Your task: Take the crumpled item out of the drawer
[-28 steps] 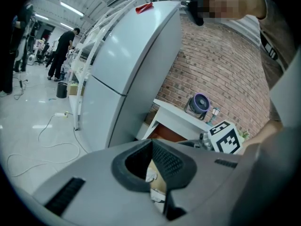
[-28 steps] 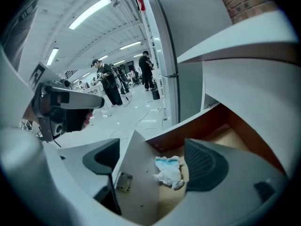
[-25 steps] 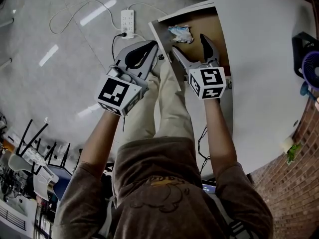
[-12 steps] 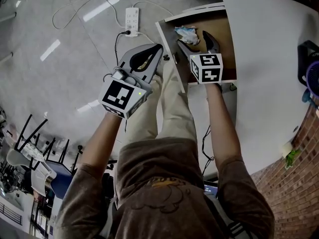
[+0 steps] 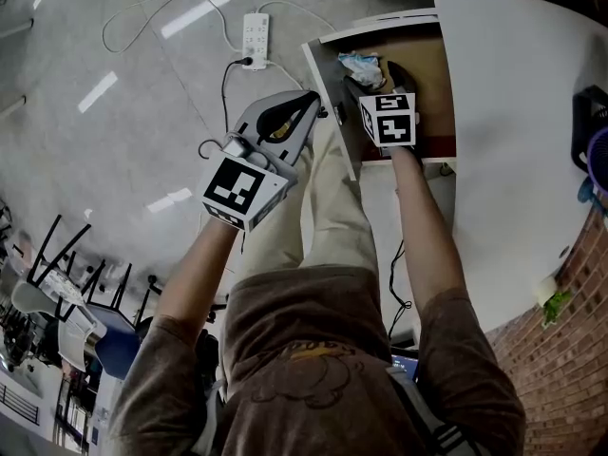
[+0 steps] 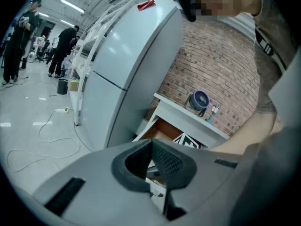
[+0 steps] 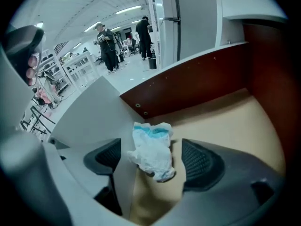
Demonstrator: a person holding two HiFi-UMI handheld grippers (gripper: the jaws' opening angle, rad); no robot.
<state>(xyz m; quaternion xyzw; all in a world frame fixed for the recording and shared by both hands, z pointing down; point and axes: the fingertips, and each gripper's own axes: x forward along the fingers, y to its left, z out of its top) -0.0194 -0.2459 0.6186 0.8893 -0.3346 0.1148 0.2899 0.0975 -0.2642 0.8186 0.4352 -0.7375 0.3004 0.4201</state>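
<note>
The crumpled item [image 5: 362, 66], a white and pale blue wad, lies in the open drawer [image 5: 429, 60] near its front left corner. My right gripper [image 5: 372, 77] reaches into the drawer, open. In the right gripper view the crumpled item [image 7: 153, 149] sits between the two spread pads [image 7: 200, 161], on the drawer's tan bottom [image 7: 225, 121]; whether a pad touches it I cannot tell. My left gripper [image 5: 311, 103] hangs outside the drawer beside its grey front panel [image 5: 328, 93]. Its jaws are shut with nothing in them, and its own view shows the left gripper [image 6: 153, 144] with tips together.
A white tabletop [image 5: 513, 141] covers the drawer's right side, with a small fan [image 5: 594, 145] on it. A power strip [image 5: 255, 28] and cables lie on the floor. People [image 6: 19, 41] stand far off beside a tall white cabinet [image 6: 127, 65].
My right gripper has moved forward into the drawer until its jaws flank the crumpled item. The left gripper has drifted slightly right, still shut.
</note>
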